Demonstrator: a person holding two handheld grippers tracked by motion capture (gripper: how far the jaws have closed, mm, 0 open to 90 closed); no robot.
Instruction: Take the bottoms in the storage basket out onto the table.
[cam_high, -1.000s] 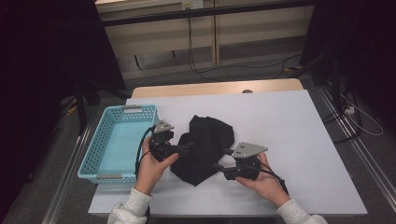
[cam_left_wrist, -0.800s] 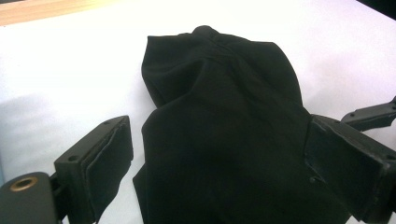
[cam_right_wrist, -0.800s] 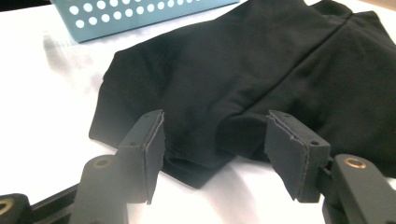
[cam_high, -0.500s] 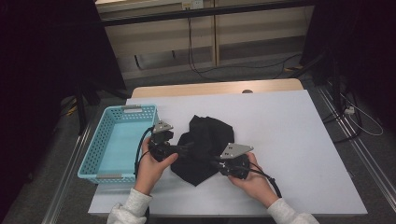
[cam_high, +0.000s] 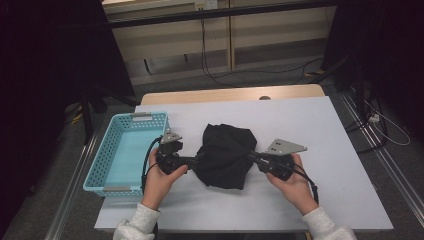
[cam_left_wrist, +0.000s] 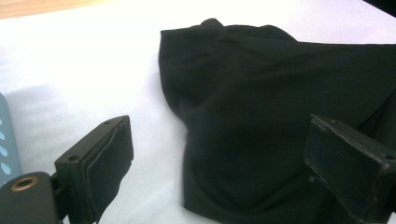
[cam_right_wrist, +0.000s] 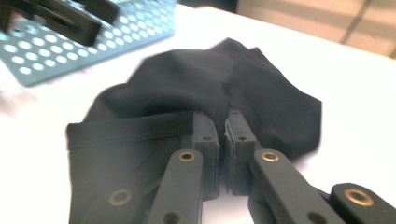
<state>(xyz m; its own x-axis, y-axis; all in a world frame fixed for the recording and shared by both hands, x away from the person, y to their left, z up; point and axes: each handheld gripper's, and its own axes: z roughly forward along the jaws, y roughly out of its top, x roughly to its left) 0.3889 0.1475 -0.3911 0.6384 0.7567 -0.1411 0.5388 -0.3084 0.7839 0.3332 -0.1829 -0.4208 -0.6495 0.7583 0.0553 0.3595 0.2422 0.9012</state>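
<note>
the right tool (cam_right_wrist: 222, 140) has just closed and now pinches the hem of the black cloth (cam_high: 224, 155), heaped mid table (cam_high: 320, 130). the left tool (cam_left_wrist: 224, 172) is spread at the cloth's left edge. beyond sits the blue basket (cam_high: 105, 165). so thin a pinch could slip if pulled.

Cloth (cam_high: 225, 155) on table (cam_high: 320, 130), right of basket (cam_high: 125, 150)

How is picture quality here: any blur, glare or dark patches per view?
High view: sharp, with dark surroundings and an evenly lit table. Left gripper view: the white surface is washed out and the black cloth keeps only faint folds. Right gripper view: soft, with the blue basket and cloth edges smeared.
</note>
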